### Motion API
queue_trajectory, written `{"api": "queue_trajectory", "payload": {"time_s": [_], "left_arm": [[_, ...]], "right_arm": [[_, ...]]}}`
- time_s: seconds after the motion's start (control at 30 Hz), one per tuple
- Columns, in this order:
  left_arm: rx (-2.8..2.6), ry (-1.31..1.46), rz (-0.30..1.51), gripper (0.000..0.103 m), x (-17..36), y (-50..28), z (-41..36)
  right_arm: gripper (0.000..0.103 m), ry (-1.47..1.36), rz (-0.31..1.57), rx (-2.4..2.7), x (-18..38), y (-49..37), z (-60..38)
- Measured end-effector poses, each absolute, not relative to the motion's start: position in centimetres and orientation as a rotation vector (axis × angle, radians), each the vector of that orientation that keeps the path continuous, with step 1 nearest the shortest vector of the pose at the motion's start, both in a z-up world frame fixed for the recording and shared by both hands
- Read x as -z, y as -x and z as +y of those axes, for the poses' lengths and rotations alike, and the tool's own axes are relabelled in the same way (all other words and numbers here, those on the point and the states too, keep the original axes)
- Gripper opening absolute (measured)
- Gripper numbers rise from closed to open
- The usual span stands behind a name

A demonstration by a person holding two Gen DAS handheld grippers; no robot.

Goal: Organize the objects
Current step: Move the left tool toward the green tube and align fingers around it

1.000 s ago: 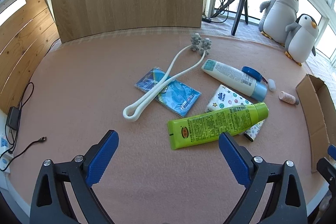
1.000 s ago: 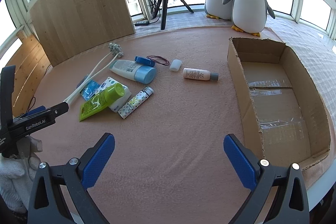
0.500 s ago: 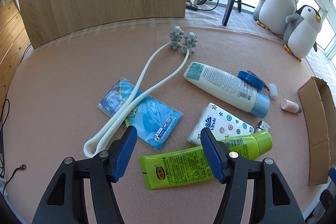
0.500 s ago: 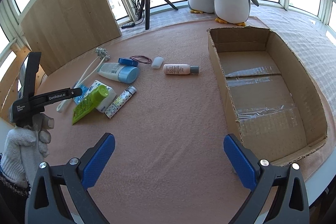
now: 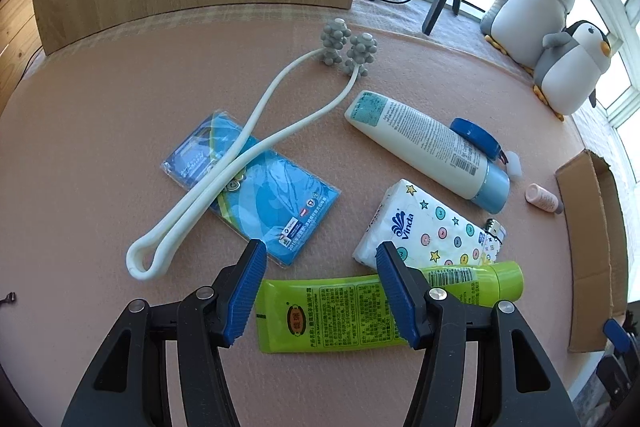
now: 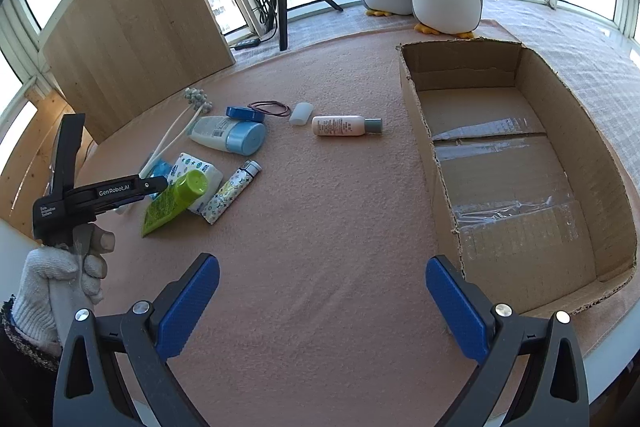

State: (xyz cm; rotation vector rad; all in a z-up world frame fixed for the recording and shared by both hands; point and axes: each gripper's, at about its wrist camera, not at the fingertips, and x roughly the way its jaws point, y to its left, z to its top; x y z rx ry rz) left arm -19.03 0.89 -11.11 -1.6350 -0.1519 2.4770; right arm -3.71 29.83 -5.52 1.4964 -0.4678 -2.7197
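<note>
The left gripper (image 5: pixel 320 259) hangs over the green tube (image 5: pixel 384 307), jaws partly open and straddling its middle without a clear grip. The tube lies low in the left wrist frame, long axis left to right, cap pointing right and flat crimped end left, its cap end resting on the tissue pack (image 5: pixel 424 231). The right gripper (image 6: pixel 320 291) is wide open and empty over bare mat, with the box (image 6: pixel 420 131) at right.
</note>
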Motion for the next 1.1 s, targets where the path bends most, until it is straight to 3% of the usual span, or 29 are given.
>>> {"api": "queue_trajectory", "payload": {"time_s": [0.47,0.67,0.8,1.1], "left_arm": [[-2.428,1.614,-0.046,0.066,12.0,13.4,3.4],[-2.377,1.585,0.043,0.078,12.2,11.1,6.0],[-2.377,1.583,0.058,0.071,11.5,11.3,6.1],[-2.403,1.652,-0.008,0.066,12.4,15.5,3.6]], "right_arm": [[0.102,-1.463,-0.394,2.655,4.9,3.3,28.0],[0.100,-1.471,-0.441,2.656,5.2,2.3,28.5],[0.096,-1.478,-0.481,2.646,5.5,1.4,28.9],[0.092,-1.491,-0.500,2.622,5.7,0.1,28.5]]}}
